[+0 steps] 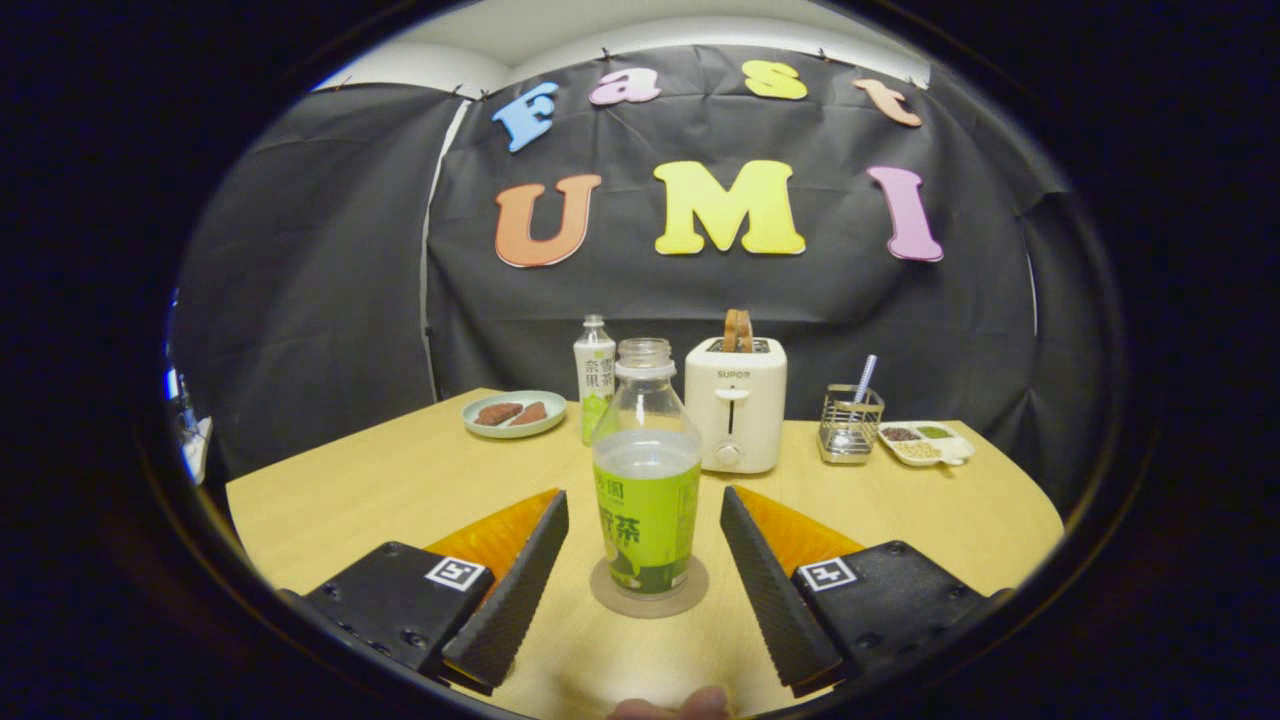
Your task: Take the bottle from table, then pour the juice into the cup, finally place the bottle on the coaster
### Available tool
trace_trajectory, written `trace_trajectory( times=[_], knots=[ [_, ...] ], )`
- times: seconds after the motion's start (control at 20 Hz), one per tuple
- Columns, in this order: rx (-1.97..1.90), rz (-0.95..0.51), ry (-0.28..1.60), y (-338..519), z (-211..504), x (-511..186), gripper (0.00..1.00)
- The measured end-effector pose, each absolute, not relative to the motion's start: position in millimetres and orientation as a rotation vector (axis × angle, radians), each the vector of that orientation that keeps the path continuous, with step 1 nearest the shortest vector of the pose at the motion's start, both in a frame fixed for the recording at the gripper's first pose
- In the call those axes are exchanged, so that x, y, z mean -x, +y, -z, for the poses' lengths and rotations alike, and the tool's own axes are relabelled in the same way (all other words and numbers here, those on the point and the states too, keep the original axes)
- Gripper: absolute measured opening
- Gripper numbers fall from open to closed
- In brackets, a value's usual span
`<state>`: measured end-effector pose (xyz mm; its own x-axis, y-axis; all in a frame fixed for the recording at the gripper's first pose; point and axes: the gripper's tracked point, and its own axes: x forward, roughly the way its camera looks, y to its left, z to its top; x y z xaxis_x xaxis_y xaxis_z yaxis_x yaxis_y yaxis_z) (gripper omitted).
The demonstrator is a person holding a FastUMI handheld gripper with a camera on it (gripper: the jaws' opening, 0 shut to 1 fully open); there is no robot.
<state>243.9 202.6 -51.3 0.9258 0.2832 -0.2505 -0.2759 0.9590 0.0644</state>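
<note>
Bottle [647,480] stands on coaster [649,600] between the open claw's [644,555] fingers, untouched.

The toaster [735,403] front bears the brand "SUPOR". The bottle [647,480] between the open gripper [645,560] fingers carries Chinese characters, unreadable here.

A pale wooden surface [400,480] with a rounded edge stands before the booth's black cloth wall [700,300], hung in creased panels pinned along the top, with a strip of white ceiling [600,25] above.
</note>
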Motion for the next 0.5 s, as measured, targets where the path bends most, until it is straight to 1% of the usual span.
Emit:
trace_trajectory(
  times=[0.1,0.25,0.3,0.5],
  knots=[
    [-0.038,-0.268,0.246,193.8,44.2,-208.6,0.98],
    [-0.033,-0.159,0.243,164.0,39.5,-155.7,0.98],
    [-0.040,-0.150,0.245,160.3,38.5,-132.2,1.00],
    [-0.055,-0.123,0.211,130.7,30.8,-54.1,1.00]
  ],
)
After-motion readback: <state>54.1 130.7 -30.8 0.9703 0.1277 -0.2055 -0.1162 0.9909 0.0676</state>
